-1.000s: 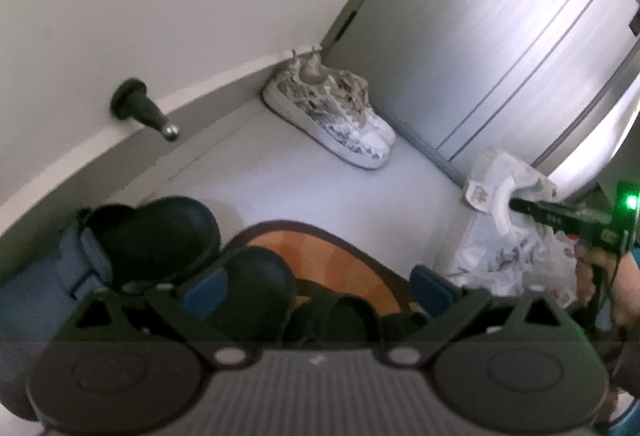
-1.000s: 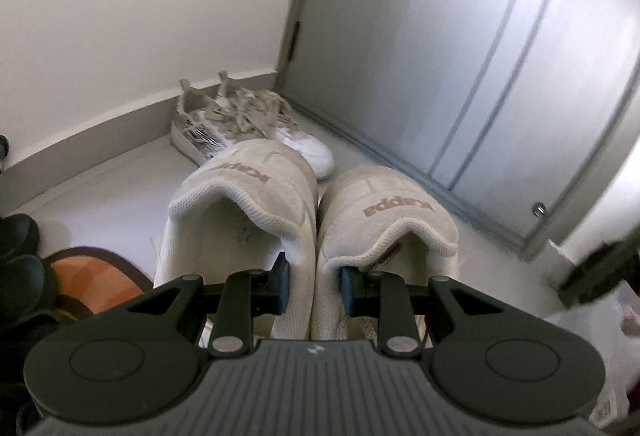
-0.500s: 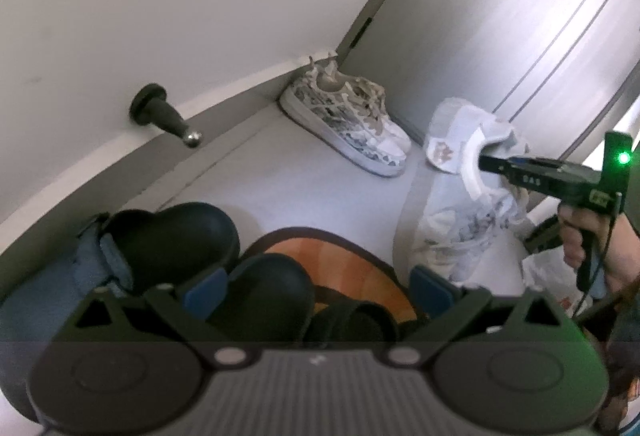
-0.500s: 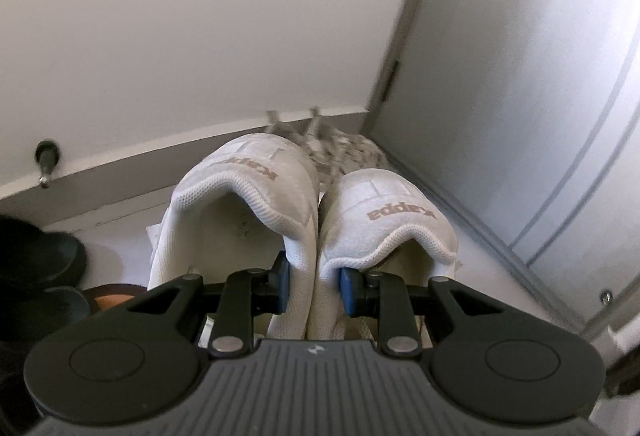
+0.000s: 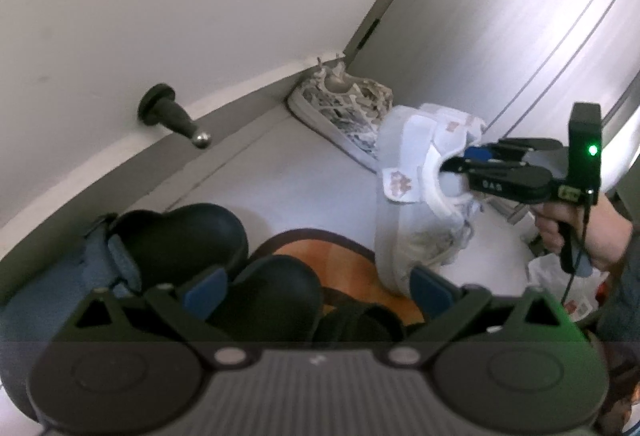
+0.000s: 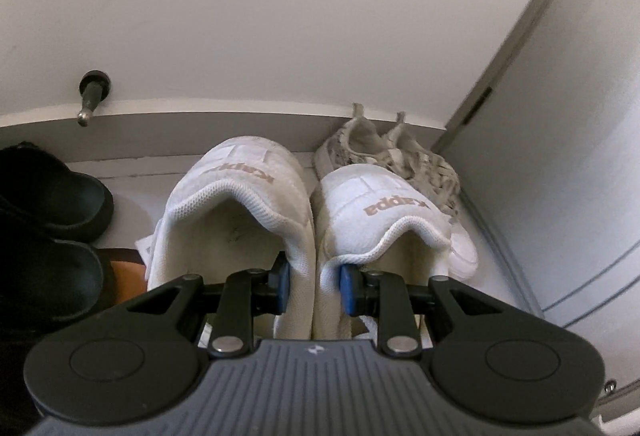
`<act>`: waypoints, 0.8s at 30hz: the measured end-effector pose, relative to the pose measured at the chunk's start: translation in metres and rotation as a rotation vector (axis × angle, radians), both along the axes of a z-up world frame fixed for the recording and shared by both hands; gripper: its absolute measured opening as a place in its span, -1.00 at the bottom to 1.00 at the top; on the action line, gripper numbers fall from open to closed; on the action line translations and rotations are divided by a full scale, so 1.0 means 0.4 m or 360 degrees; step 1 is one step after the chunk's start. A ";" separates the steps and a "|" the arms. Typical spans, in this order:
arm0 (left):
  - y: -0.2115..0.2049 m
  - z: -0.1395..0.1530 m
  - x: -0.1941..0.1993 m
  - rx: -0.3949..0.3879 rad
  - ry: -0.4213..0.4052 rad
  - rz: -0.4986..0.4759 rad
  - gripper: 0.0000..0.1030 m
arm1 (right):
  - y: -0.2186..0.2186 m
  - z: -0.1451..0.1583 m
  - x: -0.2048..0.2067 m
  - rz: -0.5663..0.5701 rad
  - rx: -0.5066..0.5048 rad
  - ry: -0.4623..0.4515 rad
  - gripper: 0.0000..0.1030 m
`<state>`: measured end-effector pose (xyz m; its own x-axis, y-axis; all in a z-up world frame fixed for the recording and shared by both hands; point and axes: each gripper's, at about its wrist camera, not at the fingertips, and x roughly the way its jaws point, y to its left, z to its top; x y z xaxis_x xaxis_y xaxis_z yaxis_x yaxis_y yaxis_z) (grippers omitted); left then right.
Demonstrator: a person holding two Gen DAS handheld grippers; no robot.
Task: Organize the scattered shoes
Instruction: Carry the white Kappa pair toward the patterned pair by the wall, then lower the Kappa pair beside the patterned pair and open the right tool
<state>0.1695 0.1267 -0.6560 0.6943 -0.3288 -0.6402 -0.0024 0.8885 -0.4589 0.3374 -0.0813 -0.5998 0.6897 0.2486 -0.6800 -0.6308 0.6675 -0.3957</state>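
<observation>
Fingertips of the right gripper (image 6: 312, 286) are pinching the two inner collar walls of the white sneakers (image 6: 240, 232) together, one blue pad (image 6: 282, 286) inside each shoe mouth, so the pair is hanging as one bundle. The shoes' long axes are running straight out from the fingers, tongues uppermost and toes pointing down and away toward the baseboard (image 6: 240, 130). In the left wrist view the right gripper (image 5: 460, 166) is holding the pair (image 5: 416, 204) heel-high, soles turned toward the doorstop (image 5: 172, 114) side; whether the toes are touching the floor (image 5: 288, 192) cannot be told.

Just beyond the toes and to the right, the patterned sneakers (image 6: 396, 152) are sitting side by side in the corner, heels against the baseboard, beside the door (image 6: 560, 116). To the left, the black clogs (image 6: 52, 220) are lying near the orange mat (image 6: 128, 272). The bare floor between those two groups seems to be what the coming move turns on.

The right hand (image 5: 576, 232) is gripping the handle from the side, its wrist roughly level. The left gripper (image 5: 316, 286) is hovering low over the clogs with its fingers spread wide and nothing between them, well apart from the white pair.
</observation>
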 end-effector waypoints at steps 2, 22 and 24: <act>0.000 -0.001 0.002 0.0002 0.0003 0.0003 0.93 | 0.019 -0.006 0.008 0.0045 -0.0025 0.0013 -0.47; 0.027 0.000 0.033 -0.0009 0.0019 0.0060 0.93 | 0.213 -0.113 0.144 0.0221 -0.0207 0.0175 -0.46; 0.029 0.001 0.038 -0.0011 0.0018 0.0062 0.93 | 0.231 -0.122 0.153 0.0233 -0.0214 0.0187 -0.46</act>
<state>0.1847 0.1382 -0.6555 0.6993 -0.3060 -0.6461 -0.0424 0.8844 -0.4648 0.3987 0.0111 -0.6484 0.5670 0.2419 -0.7874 -0.7641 0.5115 -0.3931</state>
